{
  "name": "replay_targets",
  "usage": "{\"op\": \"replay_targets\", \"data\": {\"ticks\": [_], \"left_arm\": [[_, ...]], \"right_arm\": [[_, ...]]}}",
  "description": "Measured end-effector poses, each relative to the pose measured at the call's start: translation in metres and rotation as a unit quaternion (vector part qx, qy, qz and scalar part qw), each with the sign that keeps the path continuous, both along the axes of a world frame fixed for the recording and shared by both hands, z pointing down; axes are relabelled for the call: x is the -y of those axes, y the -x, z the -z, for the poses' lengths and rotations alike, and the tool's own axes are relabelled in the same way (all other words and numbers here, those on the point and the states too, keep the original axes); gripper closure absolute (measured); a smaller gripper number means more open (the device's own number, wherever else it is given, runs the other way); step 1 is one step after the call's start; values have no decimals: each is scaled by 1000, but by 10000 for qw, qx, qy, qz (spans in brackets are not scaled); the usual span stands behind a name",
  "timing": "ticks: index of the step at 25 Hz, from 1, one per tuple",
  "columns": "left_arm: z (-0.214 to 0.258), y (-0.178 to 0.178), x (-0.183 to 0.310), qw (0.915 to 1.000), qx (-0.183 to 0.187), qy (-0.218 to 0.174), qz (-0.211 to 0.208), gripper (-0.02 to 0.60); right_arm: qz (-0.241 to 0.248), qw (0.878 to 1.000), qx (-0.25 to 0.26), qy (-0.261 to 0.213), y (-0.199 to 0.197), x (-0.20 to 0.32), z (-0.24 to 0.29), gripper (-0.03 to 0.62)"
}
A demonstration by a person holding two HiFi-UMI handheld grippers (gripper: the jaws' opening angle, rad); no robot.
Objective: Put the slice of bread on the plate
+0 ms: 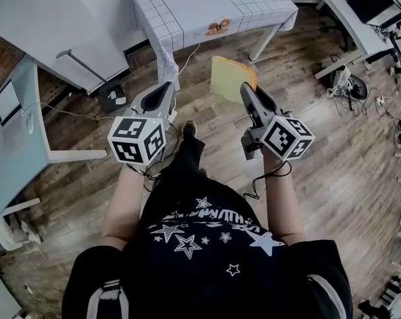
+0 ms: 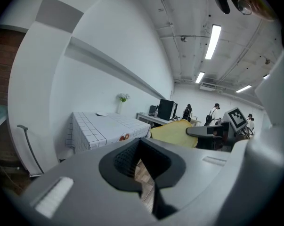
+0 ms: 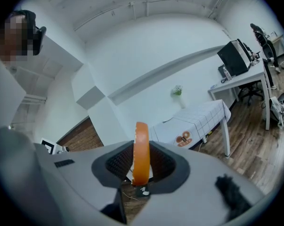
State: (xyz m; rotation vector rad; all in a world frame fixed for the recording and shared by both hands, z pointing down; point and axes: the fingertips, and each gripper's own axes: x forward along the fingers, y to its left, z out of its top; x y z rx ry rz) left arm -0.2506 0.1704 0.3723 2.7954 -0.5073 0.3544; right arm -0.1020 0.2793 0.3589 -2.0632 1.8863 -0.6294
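A slice of bread (image 1: 228,77), pale yellow with an orange crust, stands on edge above the wood floor, and my right gripper (image 1: 245,89) is shut on its lower edge. In the right gripper view the crust (image 3: 142,147) rises upright between the two pads. My left gripper (image 1: 165,87) hangs beside it to the left, open by a narrow gap with nothing in it; floor shows through the gap (image 2: 142,173). From the left gripper view the bread (image 2: 174,133) is at the right. A flat pale disc (image 2: 101,114), perhaps the plate, lies on the checked table (image 1: 187,8) ahead.
The checked cloth bears an orange print (image 1: 218,26) near its front edge. A white cabinet (image 1: 47,18) stands at the left and a pale blue desk (image 1: 14,131) nearer. Desks, chairs and cables (image 1: 350,78) crowd the right. People (image 2: 212,112) stand far off.
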Motion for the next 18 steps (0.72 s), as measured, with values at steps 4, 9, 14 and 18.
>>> {"op": "replay_targets", "data": {"ticks": [4, 9, 14, 18], "left_arm": [[-9, -13, 26, 10000, -17, 96, -13, 574], [-13, -43, 68, 9998, -70, 198, 0, 574], [-22, -77, 112, 9996, -52, 257, -42, 574], [-28, -100, 148, 9992, -47, 382, -49, 574]], "right_arm": [[-68, 9999, -49, 79, -16, 18, -4, 494], [-126, 9995, -37, 272, -43, 49, -12, 494], [-161, 9991, -22, 392, -75, 93, -21, 494], [-192, 9988, -26, 440, -101, 134, -20, 494]]}}
